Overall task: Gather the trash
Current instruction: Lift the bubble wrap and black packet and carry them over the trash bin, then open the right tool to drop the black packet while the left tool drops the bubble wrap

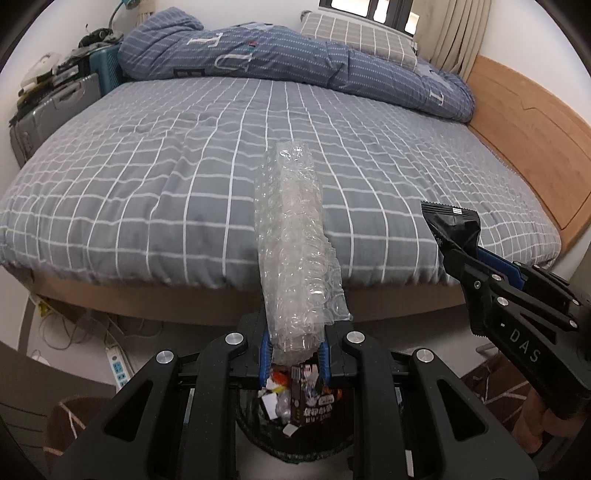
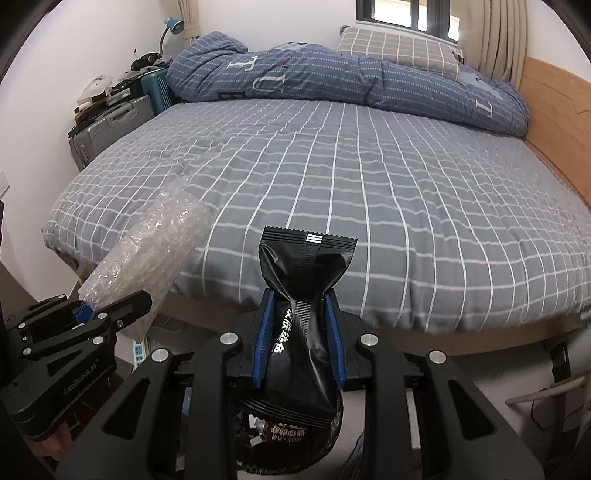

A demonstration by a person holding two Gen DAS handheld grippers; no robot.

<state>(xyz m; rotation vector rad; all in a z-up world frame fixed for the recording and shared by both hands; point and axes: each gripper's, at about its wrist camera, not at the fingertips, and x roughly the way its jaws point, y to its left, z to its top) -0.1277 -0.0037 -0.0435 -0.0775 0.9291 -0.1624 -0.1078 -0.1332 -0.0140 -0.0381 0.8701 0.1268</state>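
My left gripper (image 1: 294,350) is shut on a long roll of clear bubble wrap (image 1: 293,240), held over a black trash bin (image 1: 295,417) that holds several wrappers. The bubble wrap also shows in the right wrist view (image 2: 147,254), at the left. My right gripper (image 2: 299,332) is shut on a black snack wrapper (image 2: 304,280) with white print, held above the same bin (image 2: 291,439). In the left wrist view the right gripper (image 1: 452,247) and its wrapper (image 1: 448,219) are at the right, in front of the bed edge.
A bed with a grey checked cover (image 1: 221,155) fills the view ahead, a blue duvet (image 1: 258,51) and a pillow (image 1: 354,33) at its far side. A wooden headboard (image 1: 532,129) is at the right, suitcases (image 1: 55,107) at the left. A power strip (image 1: 116,365) and cables lie on the floor.
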